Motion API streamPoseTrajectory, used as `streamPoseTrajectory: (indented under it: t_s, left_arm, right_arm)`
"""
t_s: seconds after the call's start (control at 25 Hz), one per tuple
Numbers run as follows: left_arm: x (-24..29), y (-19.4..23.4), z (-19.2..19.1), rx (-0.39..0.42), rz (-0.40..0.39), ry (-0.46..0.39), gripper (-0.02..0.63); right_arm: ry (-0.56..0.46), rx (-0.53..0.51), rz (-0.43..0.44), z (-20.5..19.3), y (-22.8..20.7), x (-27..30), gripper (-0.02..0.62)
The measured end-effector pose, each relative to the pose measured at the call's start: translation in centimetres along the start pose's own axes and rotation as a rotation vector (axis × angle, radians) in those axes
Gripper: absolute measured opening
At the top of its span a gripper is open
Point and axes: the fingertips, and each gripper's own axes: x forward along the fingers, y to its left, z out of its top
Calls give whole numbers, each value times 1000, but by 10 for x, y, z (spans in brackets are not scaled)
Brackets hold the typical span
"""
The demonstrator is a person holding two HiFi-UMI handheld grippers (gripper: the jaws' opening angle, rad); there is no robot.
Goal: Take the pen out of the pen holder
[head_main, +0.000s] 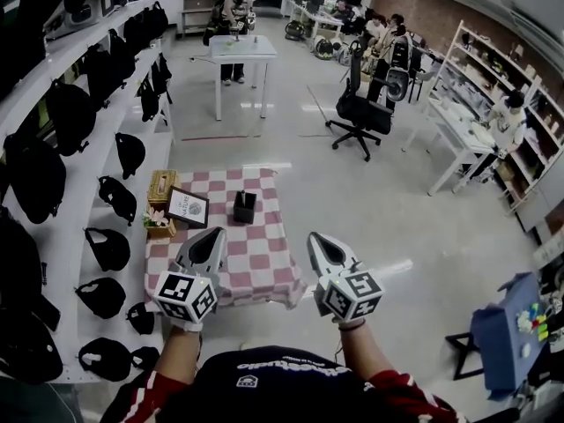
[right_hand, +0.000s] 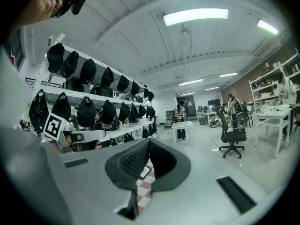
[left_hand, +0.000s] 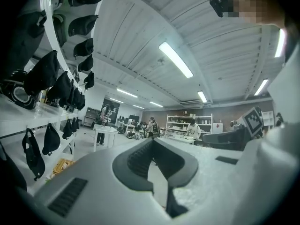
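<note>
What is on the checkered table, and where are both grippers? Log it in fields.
table: red and white checkered cloth
pen holder: black, upright, mid-cloth; a dark tip seems to stick out
picture frame: left of the holder
left gripper: shut, empty, over the near part of the cloth
right gripper: shut, empty, by the cloth's right edge
task: pen not yet taken
</note>
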Motion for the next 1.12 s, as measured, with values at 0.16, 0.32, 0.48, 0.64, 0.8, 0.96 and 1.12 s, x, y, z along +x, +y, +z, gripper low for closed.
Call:
streamPoseTrajectory:
  t_s: [0.16,0.32,0.48,0.64,0.8,0.96,1.12]
  left_arm:
    - [5,16,-2,-7,-5,5,6]
    - [6,27,-8,-26,0,12,6]
    - [4,34,-12,-46,6,5,6]
    - [0,43,-18,-59,28,2,6]
    - [1,53,-21,-68,54,6,6]
    - [11,64,-17,-55,75,3,6]
    - [33,72,-8,-32,74,-4,6]
  right_arm:
    - [-8,0,-12,1,-1,14,3]
    - [13,4,-12,-2,1,24,3]
    - [35,-1,-1,-7,6,32,3]
    - [49,-7,23,-11,12,41,3]
    - [57,-2,45,-13,9,53,3]
    - [44,4,68,-8,2,71,3]
    - [23,-12,92,4,-11,93,3]
